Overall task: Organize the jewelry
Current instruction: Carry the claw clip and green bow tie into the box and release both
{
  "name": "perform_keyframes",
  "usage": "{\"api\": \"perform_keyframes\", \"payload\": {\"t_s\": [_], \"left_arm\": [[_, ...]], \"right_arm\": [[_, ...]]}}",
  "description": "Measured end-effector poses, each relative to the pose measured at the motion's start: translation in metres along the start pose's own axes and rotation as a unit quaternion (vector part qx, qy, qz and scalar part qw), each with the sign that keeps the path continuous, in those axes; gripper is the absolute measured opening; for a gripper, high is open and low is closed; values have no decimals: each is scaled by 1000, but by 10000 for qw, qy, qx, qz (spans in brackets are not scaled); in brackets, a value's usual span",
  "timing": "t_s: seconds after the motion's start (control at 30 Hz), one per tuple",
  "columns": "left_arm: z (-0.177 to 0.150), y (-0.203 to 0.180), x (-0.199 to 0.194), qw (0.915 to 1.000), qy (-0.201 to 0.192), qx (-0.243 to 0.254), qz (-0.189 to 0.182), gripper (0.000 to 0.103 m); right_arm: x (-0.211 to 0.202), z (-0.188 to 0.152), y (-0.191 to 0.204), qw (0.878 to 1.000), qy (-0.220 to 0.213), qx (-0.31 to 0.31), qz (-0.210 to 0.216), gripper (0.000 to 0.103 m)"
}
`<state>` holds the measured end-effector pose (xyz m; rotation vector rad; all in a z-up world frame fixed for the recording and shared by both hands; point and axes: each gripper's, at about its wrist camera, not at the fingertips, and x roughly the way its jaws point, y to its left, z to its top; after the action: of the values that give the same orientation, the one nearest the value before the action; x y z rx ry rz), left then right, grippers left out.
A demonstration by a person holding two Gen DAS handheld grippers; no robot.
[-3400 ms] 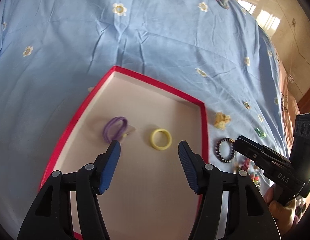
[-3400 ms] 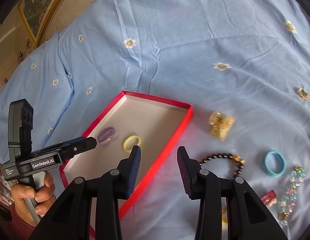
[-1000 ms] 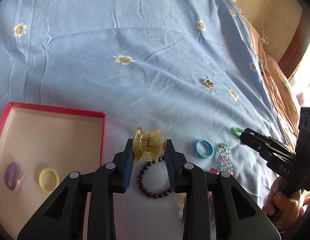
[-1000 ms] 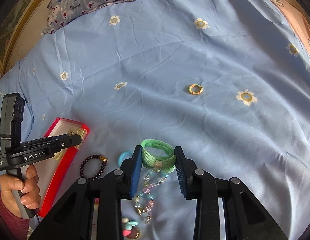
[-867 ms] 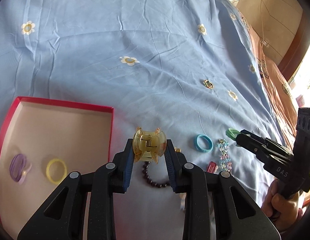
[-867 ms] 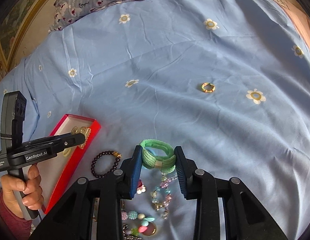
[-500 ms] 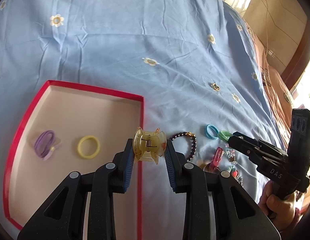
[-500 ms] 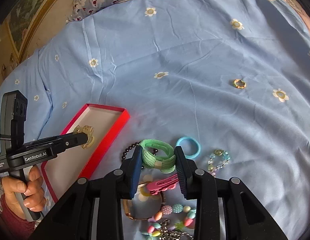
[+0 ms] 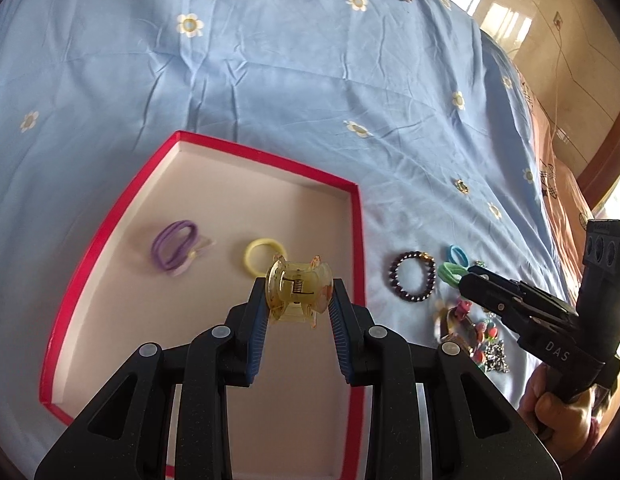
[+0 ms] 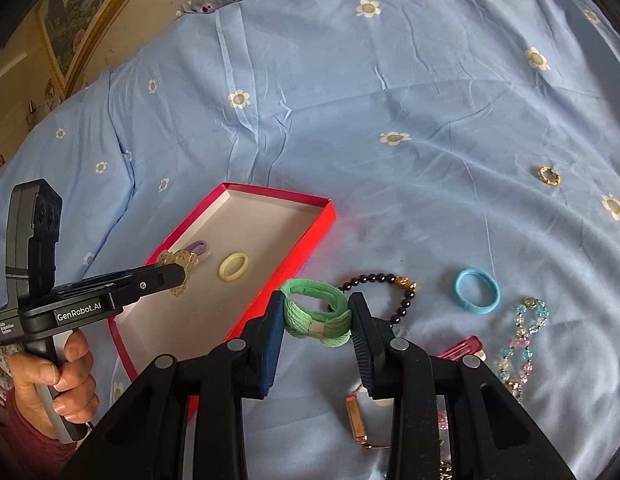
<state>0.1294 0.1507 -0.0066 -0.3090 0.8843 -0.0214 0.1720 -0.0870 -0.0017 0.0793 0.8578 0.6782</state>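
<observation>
— Hovering over the red box (image 9: 351,192), that amber claw clip (image 9: 298,293) is pinched in the left gripper (image 9: 298,316), beside the yellow hair tie (image 9: 265,254) and purple one (image 9: 174,246).

— Best lower it onto bare floor before letting go, I'd say. And the right gripper (image 10: 317,330)?

— Clamped on a green hair tie (image 10: 314,316), above the bed (image 10: 389,100) just outside the box's edge.

— What's in that pile by the beaded bracelet (image 10: 383,294)?

— Hard to tell; it's cut off behind the gripper.
</observation>
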Motion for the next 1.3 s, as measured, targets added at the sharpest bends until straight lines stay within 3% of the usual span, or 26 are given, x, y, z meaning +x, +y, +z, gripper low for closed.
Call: {"api": "perform_keyframes", "payload": {"t_s": [0.47,0.8,1.3], "left_arm": [[-17,46,-9,9989,-14,-373,267,28],[-8,73,3,9977,45,-415,534,28],[-4,87,28,9954,190,-247,905,28]], "right_arm": [[28,3,44,9990,174,-271,296,33],[63,13,78,9967,337,-567,480,33],[118,5,98,9914,844,-964,263,36]]}}
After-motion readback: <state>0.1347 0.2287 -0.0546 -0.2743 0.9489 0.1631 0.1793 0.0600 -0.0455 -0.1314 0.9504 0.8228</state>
